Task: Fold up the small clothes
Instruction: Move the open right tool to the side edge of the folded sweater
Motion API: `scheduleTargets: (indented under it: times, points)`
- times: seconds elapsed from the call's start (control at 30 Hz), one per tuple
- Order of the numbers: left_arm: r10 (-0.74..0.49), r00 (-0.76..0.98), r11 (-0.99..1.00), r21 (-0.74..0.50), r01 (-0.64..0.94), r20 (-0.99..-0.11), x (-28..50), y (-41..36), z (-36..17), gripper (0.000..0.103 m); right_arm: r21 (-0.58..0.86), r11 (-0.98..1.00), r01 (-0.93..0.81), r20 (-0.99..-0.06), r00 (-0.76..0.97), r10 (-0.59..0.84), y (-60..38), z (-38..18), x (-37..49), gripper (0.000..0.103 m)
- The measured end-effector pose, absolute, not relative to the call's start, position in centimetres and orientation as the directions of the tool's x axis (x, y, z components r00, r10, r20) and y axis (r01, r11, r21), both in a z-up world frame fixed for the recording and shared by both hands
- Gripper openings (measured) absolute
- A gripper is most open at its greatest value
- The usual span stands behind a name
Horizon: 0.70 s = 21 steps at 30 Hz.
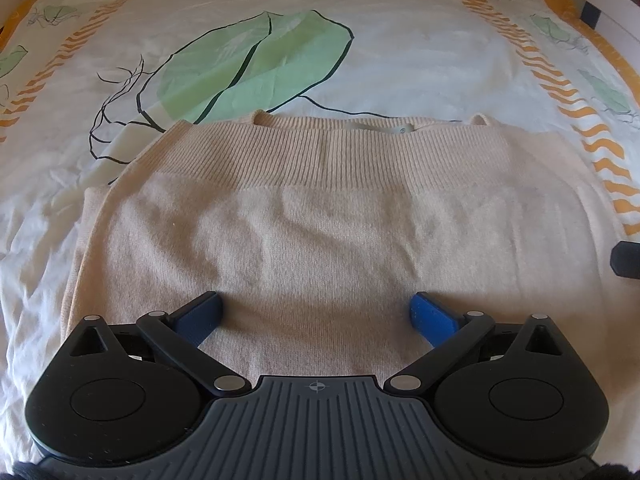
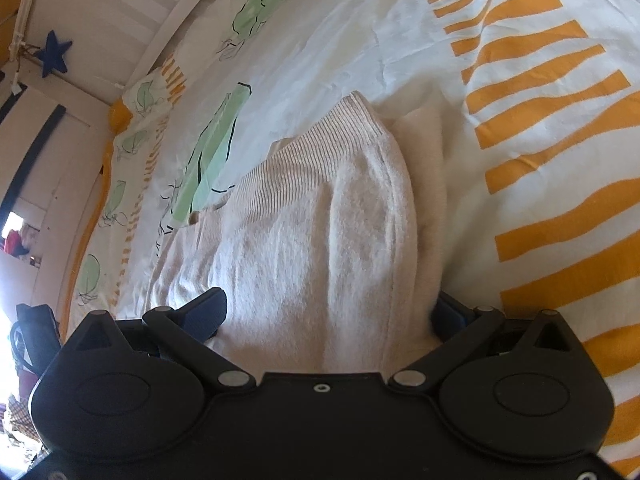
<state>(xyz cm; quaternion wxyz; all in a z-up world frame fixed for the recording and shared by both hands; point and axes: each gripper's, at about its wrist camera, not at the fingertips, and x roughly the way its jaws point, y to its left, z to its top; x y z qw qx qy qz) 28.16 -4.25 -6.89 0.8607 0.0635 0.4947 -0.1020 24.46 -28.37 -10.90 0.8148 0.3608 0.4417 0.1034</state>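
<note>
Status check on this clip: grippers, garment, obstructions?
Left gripper open over beige sweater. Right gripper open, straddling its side fold. Nothing in the way.

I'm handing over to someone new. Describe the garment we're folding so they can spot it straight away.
Start from the white bedsheet printed with green leaves and orange stripes. Lying on it, just ahead of the open left claw, is a beige knitted sweater. It is the only plain, unpatterned fabric there, with a ribbed band across its far edge.
</note>
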Motion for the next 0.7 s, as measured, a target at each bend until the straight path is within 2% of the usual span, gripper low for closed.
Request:
scheduleTargets:
  times: [0.6, 0.63, 0.7]
  points:
    - [-0.112, 0.485, 0.971, 0.009, 0.240, -0.867, 28.3, -4.2, -7.1, 0.103, 0.665, 0.734, 0.137, -0.640, 0.612, 0.465, -28.2, -10.9, 24.1, 0.102]
    - [-0.112, 0.485, 0.971, 0.009, 0.240, -0.867, 28.3, -4.2, -7.1, 0.103, 0.670, 0.728, 0.149, -0.640, 0.612, 0.464, -28.5, -10.8, 24.1, 0.097]
    - [-0.114, 0.485, 0.971, 0.006, 0.239, -0.867, 28.4, -4.3, -7.1, 0.103, 0.667, 0.726, 0.168, -0.645, 0.619, 0.449, -29.0, -10.8, 23.9, 0.074]
